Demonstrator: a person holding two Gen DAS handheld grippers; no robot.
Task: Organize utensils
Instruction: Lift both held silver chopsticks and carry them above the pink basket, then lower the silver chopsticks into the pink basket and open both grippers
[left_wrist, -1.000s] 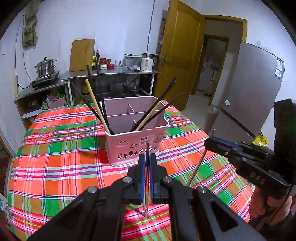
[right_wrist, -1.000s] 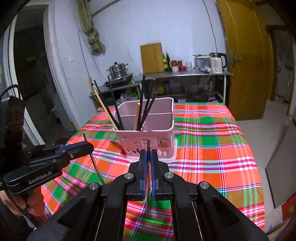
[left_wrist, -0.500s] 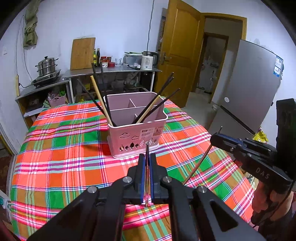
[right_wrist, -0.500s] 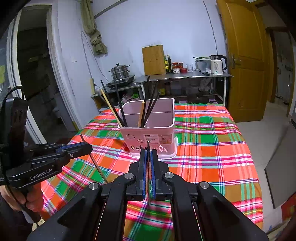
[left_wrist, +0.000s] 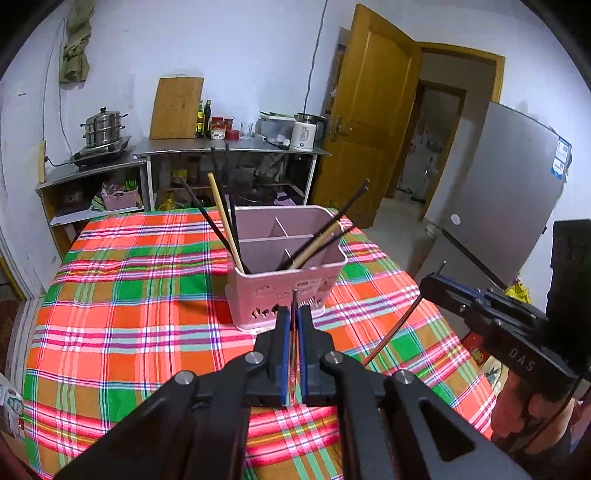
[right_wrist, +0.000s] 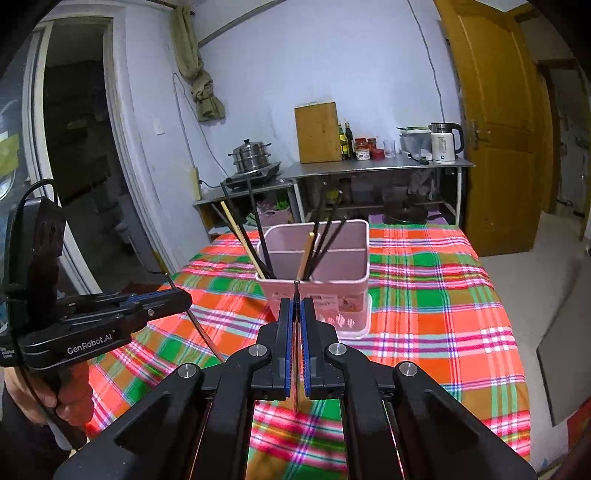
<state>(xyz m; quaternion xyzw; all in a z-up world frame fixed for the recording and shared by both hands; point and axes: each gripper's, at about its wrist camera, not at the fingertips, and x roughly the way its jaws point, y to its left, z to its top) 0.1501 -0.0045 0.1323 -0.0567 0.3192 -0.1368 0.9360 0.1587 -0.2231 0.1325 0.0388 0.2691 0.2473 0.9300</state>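
Note:
A pink divided utensil holder (left_wrist: 284, 280) stands on the plaid tablecloth (left_wrist: 129, 295), with several dark and bamboo chopsticks (left_wrist: 225, 221) leaning out of it. My left gripper (left_wrist: 294, 317) is shut on one thin dark chopstick (left_wrist: 294, 297), just short of the holder's front wall. My right gripper (right_wrist: 296, 306) is likewise shut on a thin chopstick (right_wrist: 296, 290) in front of the holder (right_wrist: 314, 266). Each gripper shows in the other's view, the right gripper (left_wrist: 430, 284) with its slanting chopstick (left_wrist: 395, 334) and the left gripper (right_wrist: 183, 299) with its own chopstick (right_wrist: 201, 328).
The table runs to an edge on the right, beside a grey fridge (left_wrist: 498, 206) and an open wooden door (left_wrist: 369, 122). Behind the table stand metal shelves with a steamer pot (left_wrist: 103, 127), a cutting board (left_wrist: 177, 107), bottles and a kettle (left_wrist: 304, 131). A hand (right_wrist: 48, 391) grips the left tool.
The left gripper has drawn back and up a little from the holder, which now looks smaller. The right gripper has hardly moved. Both stay shut on their chopsticks.

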